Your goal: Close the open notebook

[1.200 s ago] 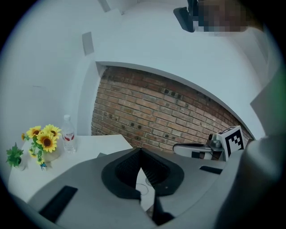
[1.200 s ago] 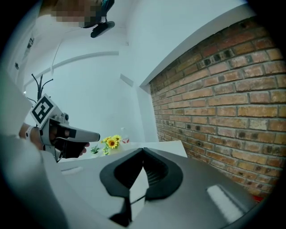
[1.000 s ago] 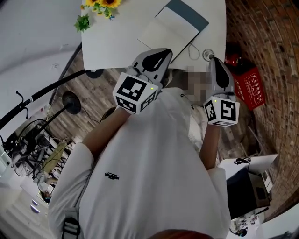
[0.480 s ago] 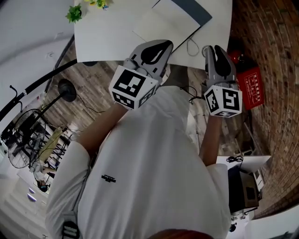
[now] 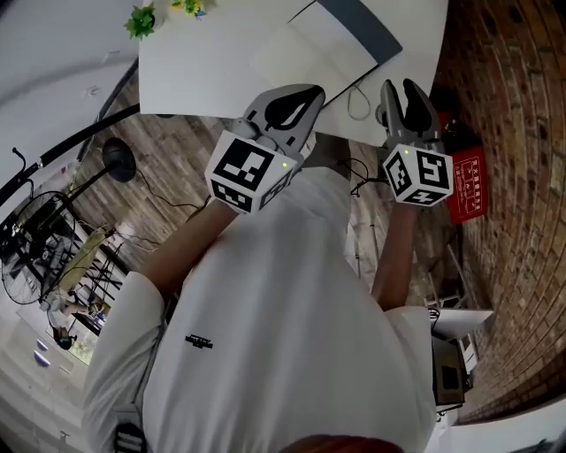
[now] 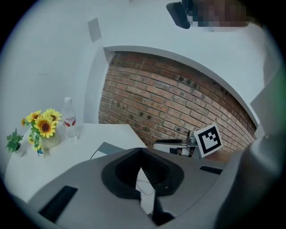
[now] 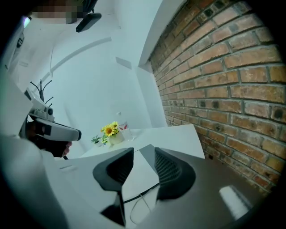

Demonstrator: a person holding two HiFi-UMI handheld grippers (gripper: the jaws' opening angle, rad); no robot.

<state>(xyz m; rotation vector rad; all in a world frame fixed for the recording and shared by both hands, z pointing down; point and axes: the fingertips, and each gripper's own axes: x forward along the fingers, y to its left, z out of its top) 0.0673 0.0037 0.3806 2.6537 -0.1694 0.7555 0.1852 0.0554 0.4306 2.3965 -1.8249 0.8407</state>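
The open notebook (image 5: 323, 44) lies on the white table (image 5: 203, 71), cream pages up, its grey-blue cover (image 5: 361, 22) at the far side. My left gripper (image 5: 296, 99) hangs at the table's near edge just short of the notebook; its jaws are shut and hold nothing (image 6: 141, 151). My right gripper (image 5: 405, 95) is off the table's near right corner. Its jaws have just been opening and stand apart with nothing between them (image 7: 144, 151). Through that gap I see the notebook (image 7: 136, 175) further off.
A thin cable loop (image 5: 357, 103) lies on the table's near edge between the grippers. Sunflowers (image 6: 42, 127), a water bottle (image 6: 69, 120) and a small green plant (image 5: 140, 22) stand at the far left. A brick wall (image 7: 232, 76) runs along the right, with a red box (image 5: 466, 186) on the floor.
Both grippers have moved forward and down toward the table's near edge, the right one more. The right gripper's jaws have opened from shut. The notebook has not moved.
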